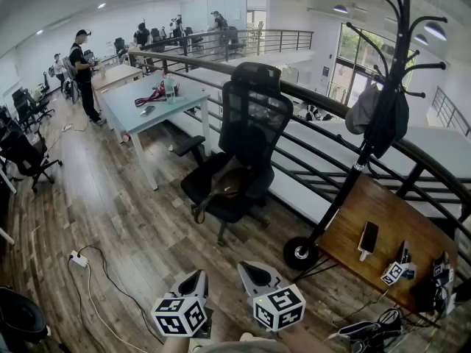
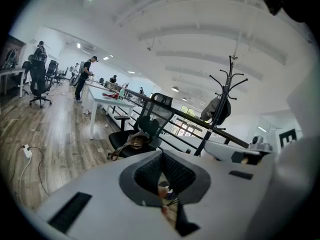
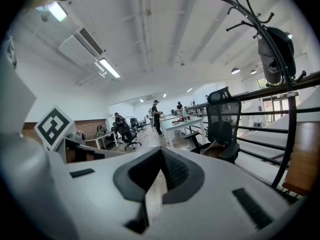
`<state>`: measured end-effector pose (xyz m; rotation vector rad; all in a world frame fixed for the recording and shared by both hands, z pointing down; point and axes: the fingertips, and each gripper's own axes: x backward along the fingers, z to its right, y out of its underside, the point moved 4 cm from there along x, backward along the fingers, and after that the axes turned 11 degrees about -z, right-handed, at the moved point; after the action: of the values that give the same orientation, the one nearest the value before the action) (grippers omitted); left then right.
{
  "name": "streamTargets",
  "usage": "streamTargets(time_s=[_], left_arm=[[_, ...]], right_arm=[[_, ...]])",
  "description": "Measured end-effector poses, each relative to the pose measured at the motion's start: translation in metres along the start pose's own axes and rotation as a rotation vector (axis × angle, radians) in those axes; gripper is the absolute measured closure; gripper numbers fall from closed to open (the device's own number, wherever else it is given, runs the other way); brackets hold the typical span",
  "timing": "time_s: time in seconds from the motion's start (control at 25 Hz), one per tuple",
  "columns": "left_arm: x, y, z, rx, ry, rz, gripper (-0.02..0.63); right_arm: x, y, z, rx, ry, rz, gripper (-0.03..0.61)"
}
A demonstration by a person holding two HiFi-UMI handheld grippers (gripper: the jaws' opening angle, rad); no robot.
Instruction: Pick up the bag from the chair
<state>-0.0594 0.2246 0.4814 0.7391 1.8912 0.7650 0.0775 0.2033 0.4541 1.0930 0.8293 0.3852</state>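
Brown bag (image 1: 228, 184): lying on the seat of the black chair (image 1: 249, 116), strap hanging over the seat's front edge. Left gripper (image 1: 196, 278), right gripper (image 1: 255, 272): side by side over the wooden floor, well short of the chair; both with jaws pressed together, nothing held

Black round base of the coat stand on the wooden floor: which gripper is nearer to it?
Right. The right gripper sits just below-left of the black round base; the left gripper is farther left, beyond the right one.
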Motion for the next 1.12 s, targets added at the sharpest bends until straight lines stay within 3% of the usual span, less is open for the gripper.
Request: streamTargets(time_s=[0.24, 0.56, 0.84, 1.12], left_arm=[[0.003, -0.004, 0.009, -0.033, -0.007, 0.014, 0.612], [0.001, 0.008, 0.022, 0.002, -0.011, 0.028, 0.612], [-0.004, 0.03, 0.021, 0.03, -0.033, -0.026, 0.612], [-0.011, 0.012, 0.011, 0.037, -0.038, -0.029, 0.612]], right_arm=[[0.008, 0.004, -0.001, -0.003, 0.004, 0.011, 0.578], [0.021, 0.016, 0.008, -0.012, -0.043, -0.002, 0.578], [0.015, 0.031, 0.01, -0.041, -0.061, -0.052, 0.577], [0.005, 0.022, 0.016, -0.042, -0.05, -0.07, 0.577]])
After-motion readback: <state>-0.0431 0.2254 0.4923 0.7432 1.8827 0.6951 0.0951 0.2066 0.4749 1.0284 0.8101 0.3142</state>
